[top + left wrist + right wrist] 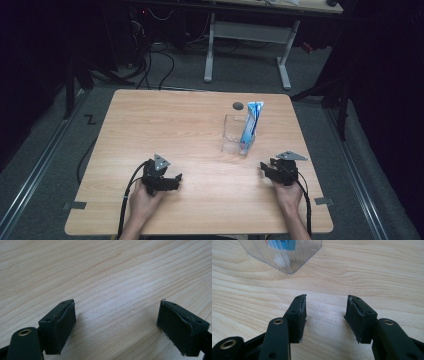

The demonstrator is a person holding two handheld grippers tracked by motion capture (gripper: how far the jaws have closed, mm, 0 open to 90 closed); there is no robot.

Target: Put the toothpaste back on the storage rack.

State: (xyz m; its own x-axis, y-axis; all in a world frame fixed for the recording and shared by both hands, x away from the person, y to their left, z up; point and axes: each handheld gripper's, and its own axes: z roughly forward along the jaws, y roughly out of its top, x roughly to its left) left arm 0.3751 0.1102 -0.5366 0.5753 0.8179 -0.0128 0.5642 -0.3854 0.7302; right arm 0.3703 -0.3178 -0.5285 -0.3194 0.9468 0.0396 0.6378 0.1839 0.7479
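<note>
Toothpaste tube (249,126) stands upright in the clear holder (233,134), leaning on its far-right wall so it can't tip. Right gripper (265,169) sits just near-right of the holder, jaws partly open and empty, aimed at its corner (287,260). Left gripper (176,180) rests well left of the holder on the tabletop (165,120), jaws wide and empty, likely parked.

Tube (250,125) upright in container (231,134), table (170,125) far right; R tongs (265,169) just before it; L tongs (175,181) near-left.
</note>
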